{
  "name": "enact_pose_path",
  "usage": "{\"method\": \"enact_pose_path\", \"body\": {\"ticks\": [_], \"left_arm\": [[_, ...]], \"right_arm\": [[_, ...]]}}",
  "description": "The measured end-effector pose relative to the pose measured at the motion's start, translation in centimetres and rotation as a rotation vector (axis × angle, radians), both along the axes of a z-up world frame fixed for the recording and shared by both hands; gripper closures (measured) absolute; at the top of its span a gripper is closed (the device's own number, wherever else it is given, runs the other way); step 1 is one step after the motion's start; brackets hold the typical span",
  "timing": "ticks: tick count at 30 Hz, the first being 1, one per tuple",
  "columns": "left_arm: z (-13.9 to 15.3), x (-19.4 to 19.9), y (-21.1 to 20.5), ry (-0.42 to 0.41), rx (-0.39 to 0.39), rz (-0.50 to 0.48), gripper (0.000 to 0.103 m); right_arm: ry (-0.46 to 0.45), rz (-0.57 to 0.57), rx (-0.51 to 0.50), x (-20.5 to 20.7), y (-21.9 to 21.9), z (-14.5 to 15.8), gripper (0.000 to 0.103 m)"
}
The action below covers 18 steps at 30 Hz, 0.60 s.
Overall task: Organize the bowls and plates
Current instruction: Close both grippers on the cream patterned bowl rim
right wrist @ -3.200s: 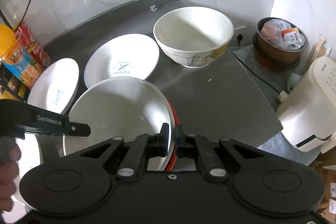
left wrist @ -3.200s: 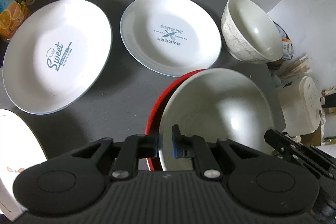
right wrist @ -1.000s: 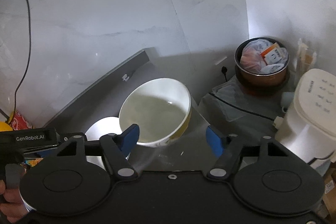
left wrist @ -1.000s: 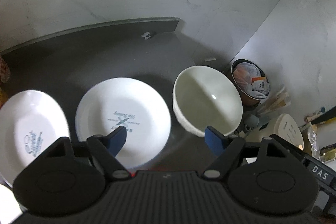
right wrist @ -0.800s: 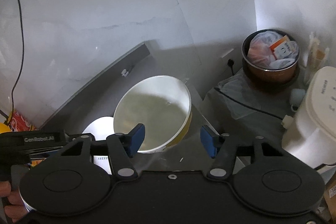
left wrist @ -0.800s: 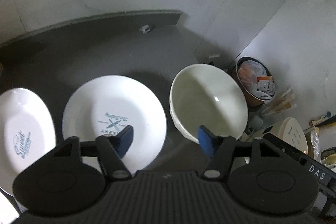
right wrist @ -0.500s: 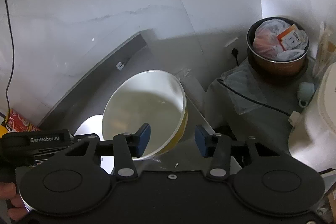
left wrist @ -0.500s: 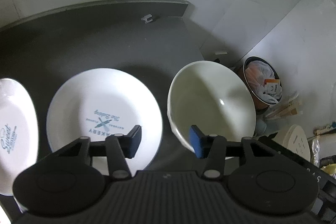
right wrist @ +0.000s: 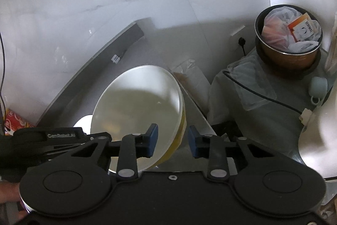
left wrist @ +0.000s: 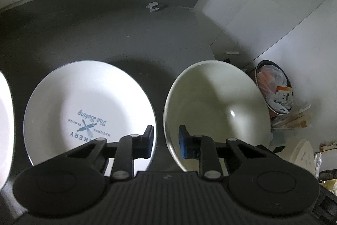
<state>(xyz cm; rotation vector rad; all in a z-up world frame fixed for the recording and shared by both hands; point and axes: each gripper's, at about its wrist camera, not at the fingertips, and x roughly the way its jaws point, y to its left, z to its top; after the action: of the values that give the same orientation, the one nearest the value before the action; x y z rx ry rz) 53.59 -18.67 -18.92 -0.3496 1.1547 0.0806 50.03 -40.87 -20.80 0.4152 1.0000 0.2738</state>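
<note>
Since the earlier frame both grippers have let go of the red-rimmed bowl and come up to the cream bowl (left wrist: 217, 107), closing in until each straddles its rim. The bowl stands near the counter's (left wrist: 105, 31) right edge, just beside the bakery plate (left wrist: 88, 111). The left gripper (left wrist: 166, 141) and right gripper (right wrist: 170, 140) have their jaws apart, likely around opposite sides of the rim, though contact is hard to read. The step looks like grasping this bowl; next both should clamp evenly before lifting.

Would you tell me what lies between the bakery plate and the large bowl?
Only a bare strip of dark countertop, seen in the left wrist view; the bakery plate and large bowl sit apart, the left gripper poised over that gap.
</note>
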Motion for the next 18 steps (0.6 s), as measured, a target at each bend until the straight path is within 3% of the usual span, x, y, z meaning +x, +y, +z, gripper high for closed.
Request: {"method": "enact_pose_path", "body": {"ticks": [3, 7, 18], "left_arm": [[-0.2, 0.1, -0.3, -0.023, 0.013, 0.001, 0.085], [-0.5, 0.2, -0.4, -0.015, 0.005, 0.019, 0.096], [1.7, -1.3, 0.1, -0.054, -0.029, -0.006, 0.095]], "right_arm": [[-0.016, 0.001, -0.019, 0.2, 0.3, -0.1, 0.072], [-0.021, 0.003, -0.054, 0.4, 0.8, -0.5, 0.086], [-0.096, 0.001, -0.063, -1.4, 0.5, 1.9, 0.089]]}}
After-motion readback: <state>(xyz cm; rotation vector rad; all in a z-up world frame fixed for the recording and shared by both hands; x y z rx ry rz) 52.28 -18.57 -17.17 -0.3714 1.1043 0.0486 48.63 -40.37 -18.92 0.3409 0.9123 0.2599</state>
